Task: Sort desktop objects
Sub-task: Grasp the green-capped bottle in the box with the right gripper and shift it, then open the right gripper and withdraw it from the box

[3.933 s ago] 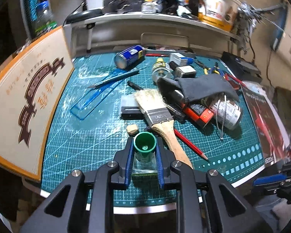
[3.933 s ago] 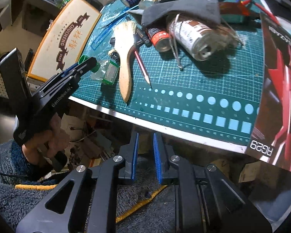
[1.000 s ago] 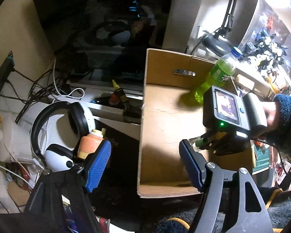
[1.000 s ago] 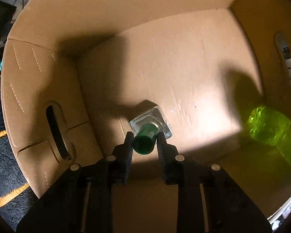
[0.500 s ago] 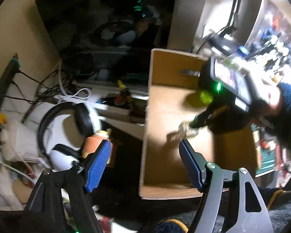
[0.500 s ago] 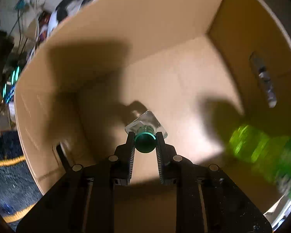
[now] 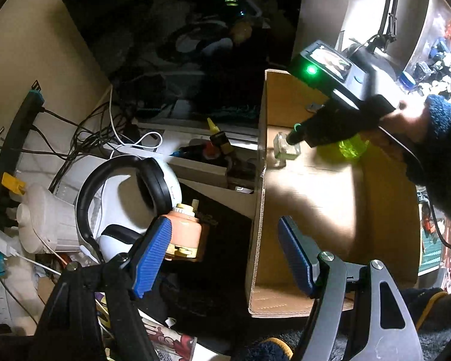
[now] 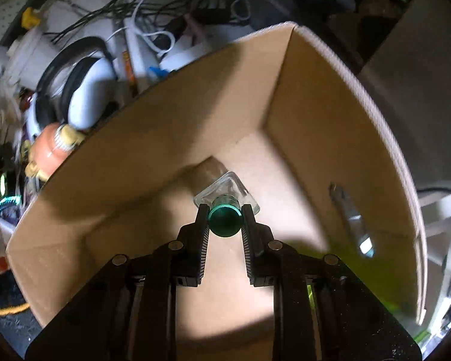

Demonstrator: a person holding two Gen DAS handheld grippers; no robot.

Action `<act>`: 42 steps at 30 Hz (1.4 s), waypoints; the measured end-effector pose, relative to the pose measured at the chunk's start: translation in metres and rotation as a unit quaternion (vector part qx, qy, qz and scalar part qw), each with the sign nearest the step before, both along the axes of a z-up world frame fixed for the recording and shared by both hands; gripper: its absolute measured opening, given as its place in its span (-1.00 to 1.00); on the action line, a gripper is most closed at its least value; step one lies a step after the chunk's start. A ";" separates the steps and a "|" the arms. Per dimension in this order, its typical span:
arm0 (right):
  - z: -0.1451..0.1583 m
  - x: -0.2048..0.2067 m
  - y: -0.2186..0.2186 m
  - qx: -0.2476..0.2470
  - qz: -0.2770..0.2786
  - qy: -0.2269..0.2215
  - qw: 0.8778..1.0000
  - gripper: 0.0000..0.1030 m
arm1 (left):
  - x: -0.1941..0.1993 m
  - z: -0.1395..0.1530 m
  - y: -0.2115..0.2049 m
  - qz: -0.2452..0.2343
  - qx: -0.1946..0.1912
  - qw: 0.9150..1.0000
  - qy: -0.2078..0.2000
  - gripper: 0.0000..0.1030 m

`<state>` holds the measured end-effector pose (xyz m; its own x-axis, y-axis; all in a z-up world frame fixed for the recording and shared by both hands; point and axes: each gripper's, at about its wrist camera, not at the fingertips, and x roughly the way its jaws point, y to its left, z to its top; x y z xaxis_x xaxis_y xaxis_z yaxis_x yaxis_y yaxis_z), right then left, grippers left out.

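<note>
The right gripper [image 8: 225,221] clamps the green cap of a small square glass bottle [image 8: 227,194], holding it inside the open cardboard box [image 8: 171,126], near the box's far wall (a bright green plastic bottle [image 7: 353,147] sits in there too, blurred). The left gripper [image 7: 225,258] hangs outside by the box's near left corner, blue pads spread wide, holding nothing. White headphones [image 7: 135,186] lie just left of the box.

The open brown box [image 8: 171,156] is matt, rough-edged corrugated cardboard. The small square bottle [image 8: 231,191] is clear glossy glass under a smooth dark-green plastic cap [image 8: 225,217]. The white headphones [image 7: 153,180] look like glossy plastic with black matt cushions.
</note>
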<state>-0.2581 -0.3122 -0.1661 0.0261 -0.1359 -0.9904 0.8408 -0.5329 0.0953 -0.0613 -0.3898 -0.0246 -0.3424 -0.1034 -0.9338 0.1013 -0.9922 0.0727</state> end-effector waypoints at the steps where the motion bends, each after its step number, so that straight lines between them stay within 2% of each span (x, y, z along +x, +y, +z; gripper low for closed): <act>1: -0.007 0.002 -0.002 -0.001 -0.004 0.003 1.000 -0.62 | 0.000 -0.001 -0.001 0.000 0.000 1.000 -0.002 0.42; 5: -0.029 0.004 0.002 -0.006 -0.015 0.023 1.000 -0.62 | -0.001 -0.002 -0.003 -0.002 -0.001 1.000 -0.004 0.42; 12: -0.033 -0.009 0.008 -0.029 -0.058 0.085 0.994 -0.62 | 0.000 -0.004 -0.008 0.000 0.007 1.000 -0.006 0.42; 17: -0.042 -0.010 -0.004 -0.048 -0.067 0.099 0.992 -0.62 | 0.002 -0.005 -0.009 -0.001 0.009 1.000 -0.008 0.42; 18: -0.040 -0.010 -0.003 -0.054 -0.072 0.103 0.991 -0.60 | 0.003 -0.005 -0.009 -0.001 0.009 1.000 -0.008 0.42; 22: -0.024 -0.003 -0.004 -0.085 -0.080 0.098 0.988 -0.32 | 0.004 -0.003 -0.007 -0.006 0.014 1.000 -0.002 0.42; 27: 0.044 0.039 0.050 -0.123 -0.083 0.123 0.981 -0.31 | 0.000 0.001 0.004 -0.024 0.029 0.999 0.012 0.42; 32: 0.104 0.108 0.125 -0.174 -0.113 0.150 0.967 -0.04 | -0.006 0.004 0.034 -0.065 0.041 0.997 0.025 0.42; 34: 0.115 0.141 0.167 -0.178 -0.144 0.158 0.961 0.00 | -0.008 0.007 0.051 -0.090 0.043 0.994 0.034 0.42; 37: 0.117 0.174 0.222 -0.181 -0.207 0.153 0.949 0.00 | -0.012 0.013 0.081 -0.128 0.045 0.990 0.045 0.42; 39: 0.113 0.197 0.274 -0.198 -0.277 0.134 0.931 0.00 | -0.013 0.018 0.102 -0.151 0.047 0.986 0.051 0.42; 42: 0.105 0.220 0.334 -0.198 -0.344 0.122 0.910 0.00 | -0.007 0.025 0.151 -0.169 0.049 0.982 0.062 0.42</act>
